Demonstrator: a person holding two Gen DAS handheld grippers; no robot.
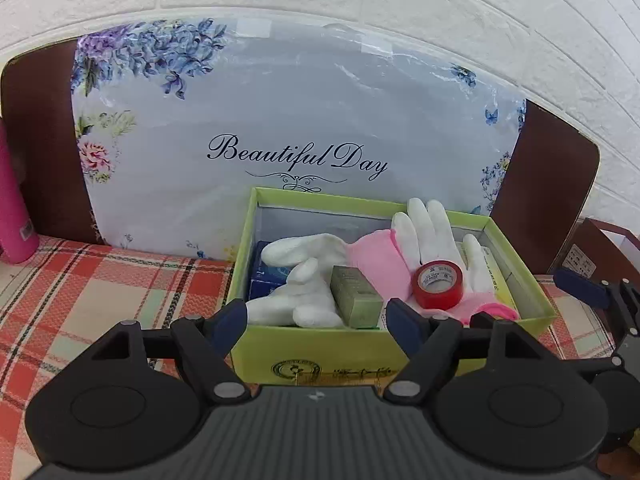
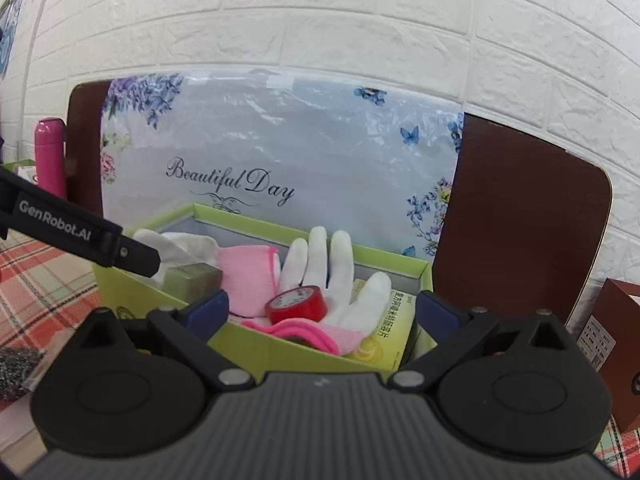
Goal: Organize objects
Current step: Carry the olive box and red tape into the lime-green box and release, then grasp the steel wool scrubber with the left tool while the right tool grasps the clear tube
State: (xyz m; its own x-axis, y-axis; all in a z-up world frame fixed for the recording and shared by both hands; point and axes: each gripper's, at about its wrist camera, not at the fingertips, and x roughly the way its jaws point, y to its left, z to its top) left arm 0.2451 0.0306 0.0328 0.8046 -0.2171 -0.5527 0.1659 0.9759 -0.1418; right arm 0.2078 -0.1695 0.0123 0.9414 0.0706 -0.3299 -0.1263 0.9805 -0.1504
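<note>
An open green box [image 1: 312, 350] [image 2: 256, 346] stands on the plaid cloth. In it lie white gloves with pink cuffs [image 1: 424, 236] [image 2: 332, 264], a red tape roll [image 1: 438, 284] [image 2: 298, 304], an olive small box [image 1: 356, 296] [image 2: 194, 280], a blue pack [image 1: 266, 274] and a yellow-green pack [image 2: 394, 316]. My left gripper [image 1: 318, 320] is open and empty, hovering at the box's near wall. My right gripper [image 2: 322, 312] is open and empty over the box's near right corner. The left gripper's finger [image 2: 136, 256] shows at the box's left.
A floral "Beautiful Day" board [image 1: 296, 128] leans on the white brick wall behind the box. A pink bottle [image 1: 14, 216] stands at far left. A brown box [image 2: 616, 340] stands right. A grey mesh pad [image 2: 16, 372] lies left on the plaid cloth [image 1: 100, 292].
</note>
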